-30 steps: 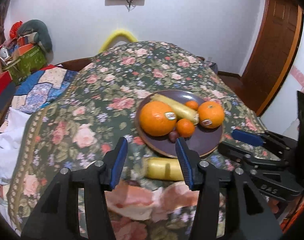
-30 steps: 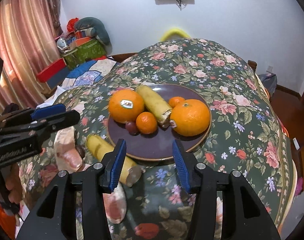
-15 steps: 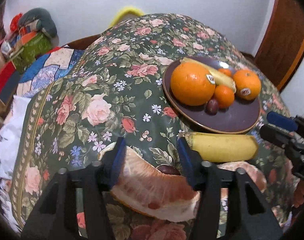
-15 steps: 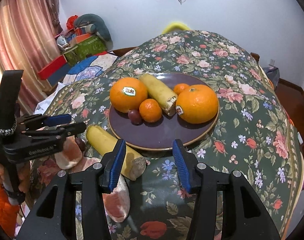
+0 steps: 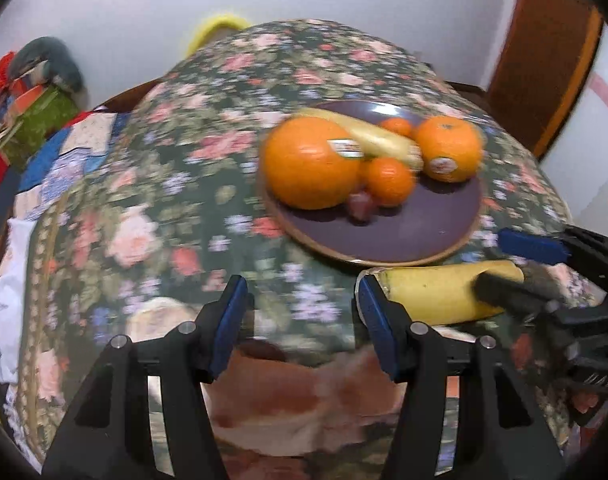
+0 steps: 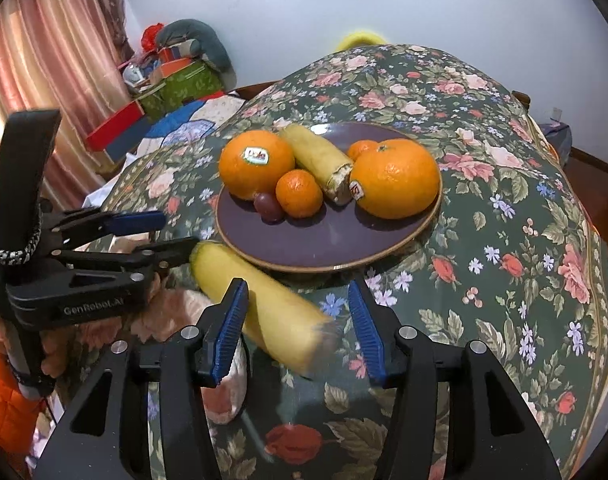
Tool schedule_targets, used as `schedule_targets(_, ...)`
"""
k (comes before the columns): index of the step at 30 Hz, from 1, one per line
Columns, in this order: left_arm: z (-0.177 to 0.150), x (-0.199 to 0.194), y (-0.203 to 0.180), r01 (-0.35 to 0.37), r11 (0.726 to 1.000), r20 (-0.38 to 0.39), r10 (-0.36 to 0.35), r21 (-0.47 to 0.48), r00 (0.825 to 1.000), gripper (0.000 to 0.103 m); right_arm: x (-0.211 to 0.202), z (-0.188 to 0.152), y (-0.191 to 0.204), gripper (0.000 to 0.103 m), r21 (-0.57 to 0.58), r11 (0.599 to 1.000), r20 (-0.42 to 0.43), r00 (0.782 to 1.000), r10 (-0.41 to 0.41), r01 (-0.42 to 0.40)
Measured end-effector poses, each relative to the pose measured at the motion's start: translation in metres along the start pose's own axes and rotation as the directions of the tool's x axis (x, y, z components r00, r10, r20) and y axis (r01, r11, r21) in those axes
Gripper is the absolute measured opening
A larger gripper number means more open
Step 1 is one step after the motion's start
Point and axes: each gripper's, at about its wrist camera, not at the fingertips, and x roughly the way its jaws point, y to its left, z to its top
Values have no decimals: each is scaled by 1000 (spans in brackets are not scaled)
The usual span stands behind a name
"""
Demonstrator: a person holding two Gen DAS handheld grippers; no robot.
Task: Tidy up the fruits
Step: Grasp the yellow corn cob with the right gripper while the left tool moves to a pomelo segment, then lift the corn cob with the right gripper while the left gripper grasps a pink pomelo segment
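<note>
A dark purple plate (image 6: 343, 240) on the floral tablecloth holds two large oranges (image 6: 256, 163), two small mandarins (image 6: 299, 193), a banana piece (image 6: 319, 159) and a small dark fruit (image 6: 268, 207). A second banana piece (image 6: 260, 300) lies on the cloth in front of the plate; it also shows in the left wrist view (image 5: 439, 296). Pink pomelo segments (image 5: 304, 396) lie at the near edge. My right gripper (image 6: 298, 330) is open, its jaws either side of the loose banana's near end. My left gripper (image 5: 304, 320) is open above the pomelo.
The table (image 6: 503, 240) drops off at the near and right edges. Boxes and cushions (image 6: 176, 76) are stacked at the back left beside a pink curtain (image 6: 44, 60). A wooden door (image 5: 543, 48) stands at the right.
My right gripper has moved forward and down, so the loose banana now lies between its jaws. My left gripper has swung and lifted a little above the pomelo; its view is blurred.
</note>
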Motion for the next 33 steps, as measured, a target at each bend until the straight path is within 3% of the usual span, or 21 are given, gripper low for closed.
schedule_targets(2,1,2,-11,52,999,-6,-52,9,999,58,0,-3,1,53,-21,1000,-6,1000,-13,13)
schedule_targets(6,1,-1,-21,29,999,5,-29,20,1000,58,1,-5,-1,56,-39,999,-21,1000,-7,6)
schedule_targets(14,-11,-29,-4,37,997,34,-35,-64,999,62,5,-13,1,61,-110,994,-62,998,-9,2)
schedule_targets(20,-36,-48,-11,15,998,39,-12,-64,999,66,-2,-20,6,53,-128,991,-65,996,-58,49)
schedule_targets(25,-58,-44,-13,9,997,-10,-10,-76,1000,66,-13,-27,9,39,-124,991,-70,996,-50,41)
schedule_targets(33,-61,-28,-34,-90,996,-12,90,11,996,67,1,-31,9,45,-109,994,-119,992,-30,17)
